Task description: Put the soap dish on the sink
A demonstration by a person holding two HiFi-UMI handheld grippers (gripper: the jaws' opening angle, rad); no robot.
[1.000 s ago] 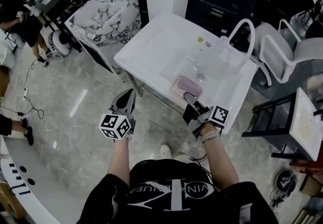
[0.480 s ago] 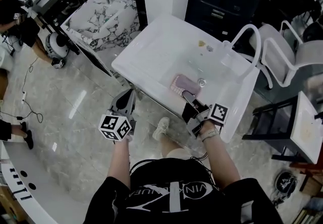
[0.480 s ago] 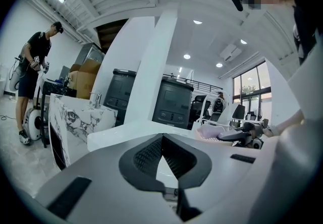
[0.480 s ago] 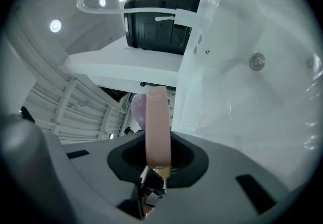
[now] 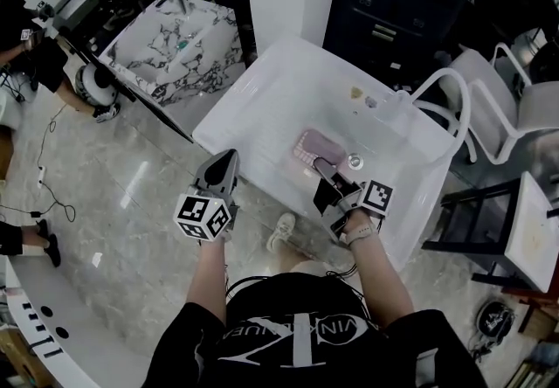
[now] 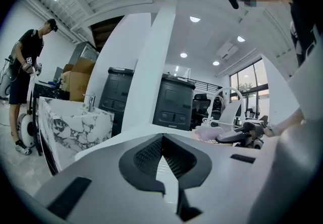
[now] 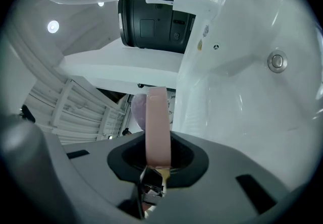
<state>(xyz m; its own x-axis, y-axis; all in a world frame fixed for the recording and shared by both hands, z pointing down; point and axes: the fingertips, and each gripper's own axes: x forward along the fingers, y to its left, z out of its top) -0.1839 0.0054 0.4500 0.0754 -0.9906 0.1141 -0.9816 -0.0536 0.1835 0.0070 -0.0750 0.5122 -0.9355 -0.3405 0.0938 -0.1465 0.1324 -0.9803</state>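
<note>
Off at the far left, ignore the marble basin point(image 5: 175, 45) and the person point(image 5: 17, 19) standing beyond it. Next across, note the left gripper point(image 5: 225, 159) hanging just outside the front-left edge of the white sink point(image 5: 262, 85), tongs pressed together on nothing and clear of the working path. Over the bowl, near the drain point(image 5: 354, 161), find the pink soap dish point(image 5: 307, 143), pinched by its near rim in the right gripper point(image 5: 321, 165), tongs clamped firmly on that rim. Cannot tell whether the dish touches the bowl floor or hangs just above it. Looks like the carry-and-place step, close to its end. To finish well, choose a flat landing spot, hold the dish level, lower to full contact before spreading the tongs, then back straight out along the line of the rim. Mind the front wall of the sink under the right wrist, and avoid any slope toward the drain for fear of sliding. Plenty of open room on the seemingly flat stretch left of the bowl. Further right, steer clear of the arched faucet point(image 5: 432, 83); disregard the white chair point(image 5: 524, 107), well apart.
</note>
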